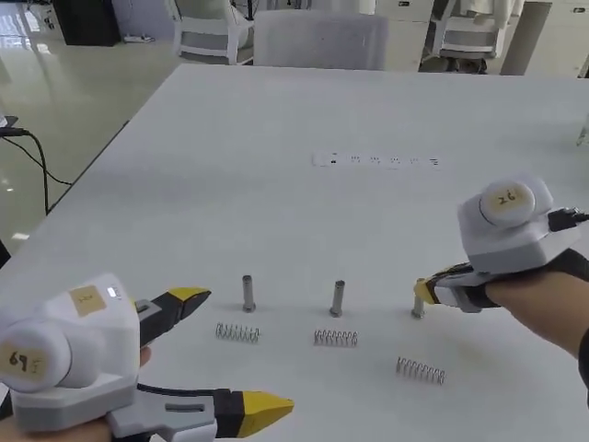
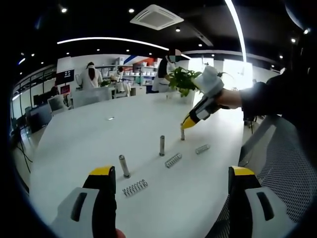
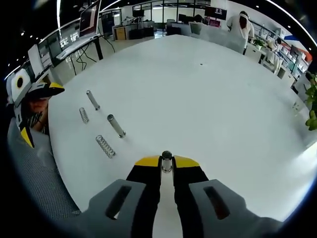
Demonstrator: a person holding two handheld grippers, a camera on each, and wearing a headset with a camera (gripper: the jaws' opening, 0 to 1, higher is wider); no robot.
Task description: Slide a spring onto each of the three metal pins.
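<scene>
3 metal pins stand upright in a row on the white bench [image 1: 304, 212]: left pin [image 1: 248, 293], middle pin [image 1: 338, 298], right pin [image 1: 418, 310]. 3 springs lie flat, 1 just in front of each pin: left spring [image 1: 237, 332], middle spring [image 1: 335, 339], right spring [image 1: 421, 370]. Right gripper [image 3: 167, 161] jaws look clenched on the right pin's top. Left gripper [image 1: 228, 350] hovers near the left pin, jaws spread wide. Socket strip [image 1: 375, 161] mid-bench; office chairs [image 1: 317, 41] beyond the far edge.

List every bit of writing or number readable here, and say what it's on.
"26": round sticker on the right gripper.
"69", then a blurred mark: end sticker on the left gripper.
Top sticker on the left gripper: too blurred to read.
Marks by the sockets in the table: too small to read.
</scene>
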